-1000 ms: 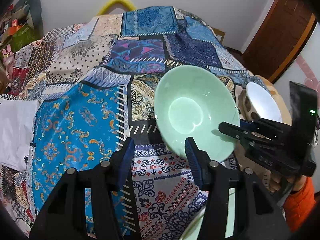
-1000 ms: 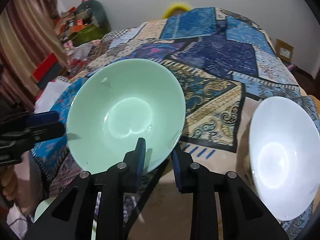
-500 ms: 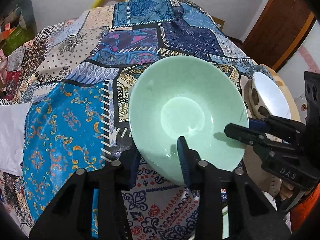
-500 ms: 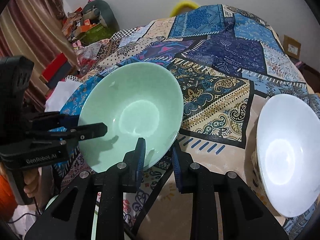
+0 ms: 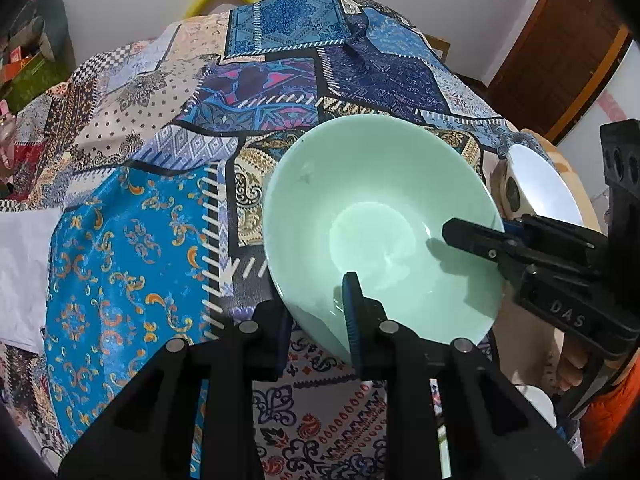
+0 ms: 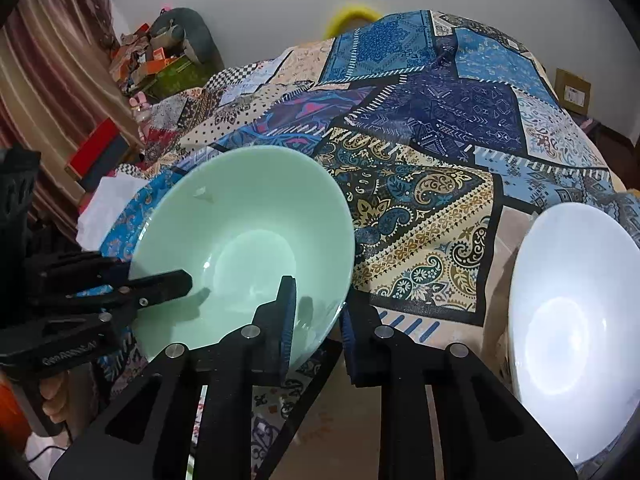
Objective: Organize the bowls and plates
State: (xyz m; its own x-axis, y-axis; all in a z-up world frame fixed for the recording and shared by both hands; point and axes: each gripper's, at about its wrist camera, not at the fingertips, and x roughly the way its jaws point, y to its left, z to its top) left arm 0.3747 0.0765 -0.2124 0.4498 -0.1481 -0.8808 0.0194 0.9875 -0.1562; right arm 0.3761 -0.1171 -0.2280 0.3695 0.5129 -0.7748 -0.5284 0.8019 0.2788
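A pale green bowl (image 5: 372, 200) hangs tilted above the patchwork tablecloth (image 5: 132, 240), held from two sides. My left gripper (image 5: 316, 300) has the bowl's near rim between its blue pads, and its jaws are closing onto it. In the left wrist view my right gripper (image 5: 480, 236) reaches in from the right, one finger inside the bowl. The right wrist view shows the green bowl (image 6: 248, 216) with my right gripper (image 6: 318, 308) closing on its lower right rim. My left gripper (image 6: 160, 284) grips the opposite edge. A white bowl (image 6: 568, 320) stands to the right.
The white bowl (image 5: 540, 184) sits near the table's right edge. A white sheet (image 5: 20, 272) lies at the left. Boxes and clutter (image 6: 152, 60) stand beyond the table's far left. A hand in an orange sleeve (image 5: 608, 400) holds the right gripper.
My left gripper has moved in under the green bowl and its jaws have come together on the near rim. The right gripper has kept its hold on the bowl.
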